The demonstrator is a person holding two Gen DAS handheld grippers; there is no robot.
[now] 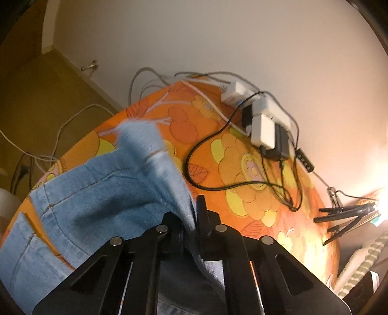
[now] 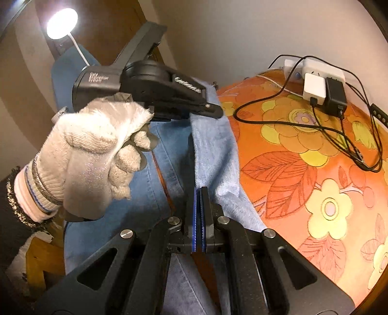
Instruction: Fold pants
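Note:
Light blue denim pants point(image 1: 101, 191) lie on an orange flowered cloth point(image 1: 254, 184). My left gripper point(image 1: 195, 206) is shut on a fold of the pants and holds it lifted above the cloth. In the right wrist view the pants point(image 2: 213, 150) run away from me, their paler inner side up along the right edge. My right gripper point(image 2: 200, 193) is shut on the near part of that edge. The left gripper point(image 2: 213, 111), held by a gloved hand point(image 2: 97, 150), pinches the far part of the same edge.
A white power strip with chargers point(image 1: 264, 121) and black cables point(image 1: 218, 155) lie at the far side of the cloth, also in the right wrist view point(image 2: 320, 87). A black clip lamp point(image 1: 349, 215) shines at the right. A round lamp point(image 2: 61, 23) glows far left.

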